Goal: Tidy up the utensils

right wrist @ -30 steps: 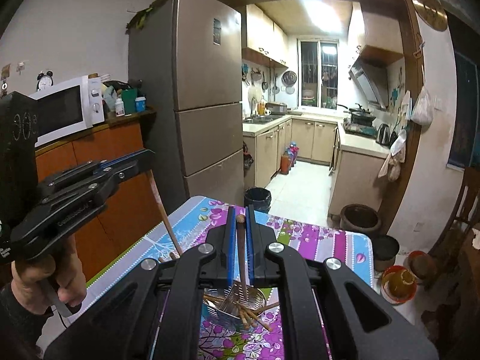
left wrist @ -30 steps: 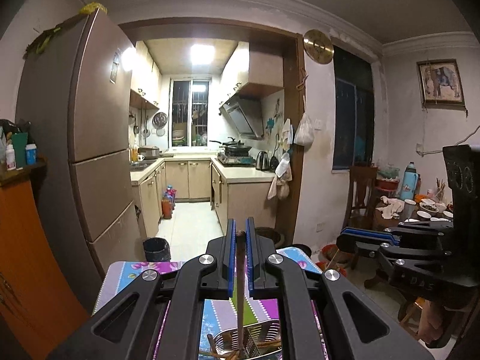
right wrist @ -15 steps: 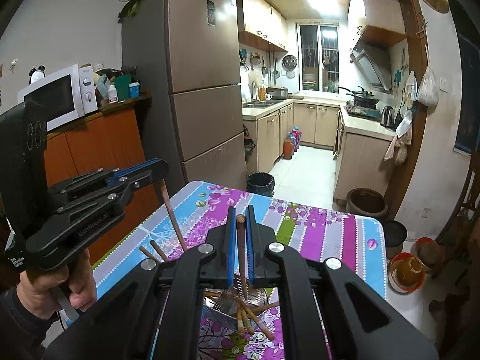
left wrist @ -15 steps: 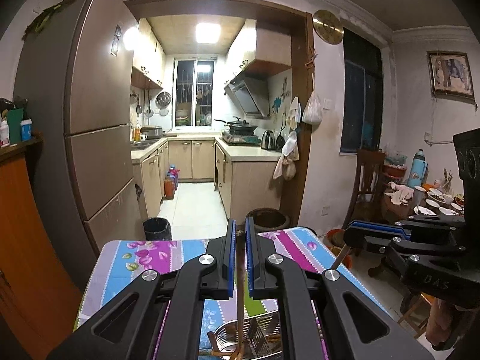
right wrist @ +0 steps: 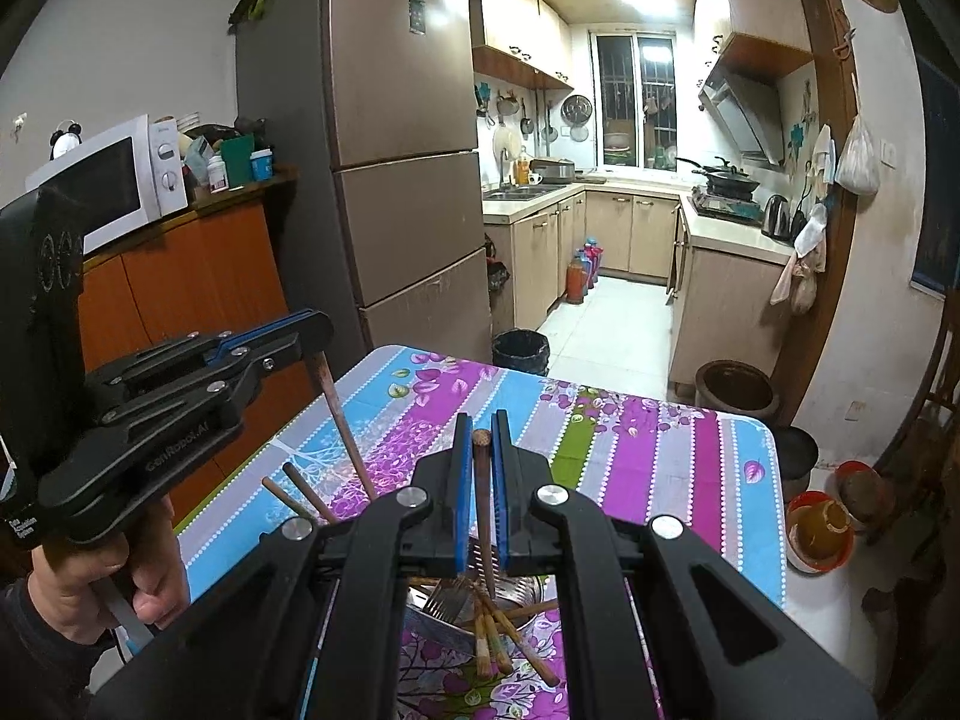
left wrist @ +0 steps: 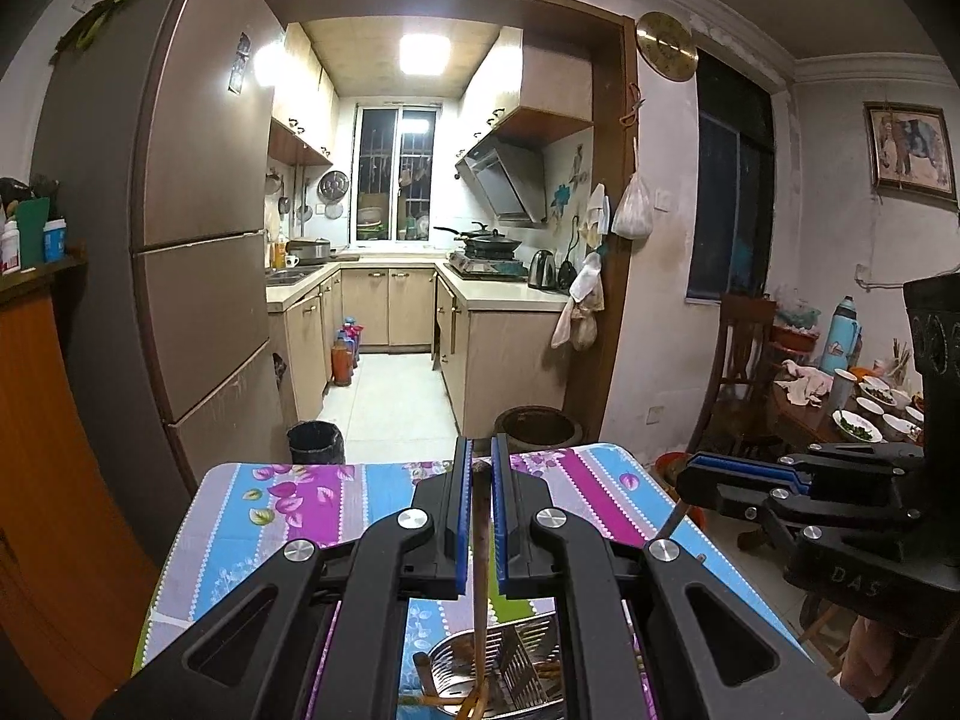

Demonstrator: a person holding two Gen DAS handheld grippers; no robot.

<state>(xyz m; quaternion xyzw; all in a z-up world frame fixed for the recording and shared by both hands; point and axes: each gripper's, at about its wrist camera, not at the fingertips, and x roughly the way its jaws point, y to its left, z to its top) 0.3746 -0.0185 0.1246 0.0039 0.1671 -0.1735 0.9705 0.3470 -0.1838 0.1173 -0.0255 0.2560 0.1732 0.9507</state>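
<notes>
We are holding one chopstick in each hand-held gripper: left hand-held gripper (left wrist: 478,471) clamped on left chopstick (left wrist: 479,570), right hand-held gripper (right wrist: 480,435) clamped on right chopstick (right wrist: 483,498), both hanging over metal basket (left wrist: 516,669) just below on worktop (left wrist: 312,498). Next move, we judge: lowering tips into basket, then parting jaws.

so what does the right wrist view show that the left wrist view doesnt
Only the right wrist view: the microwave, the hand holding the left gripper, and loose chopsticks on the tablecloth.
Only the left wrist view: the framed picture and the dining table with bowls.
Both: a gripper shut on a chopstick over the metal holder, the fridge, the kitchen.
</notes>
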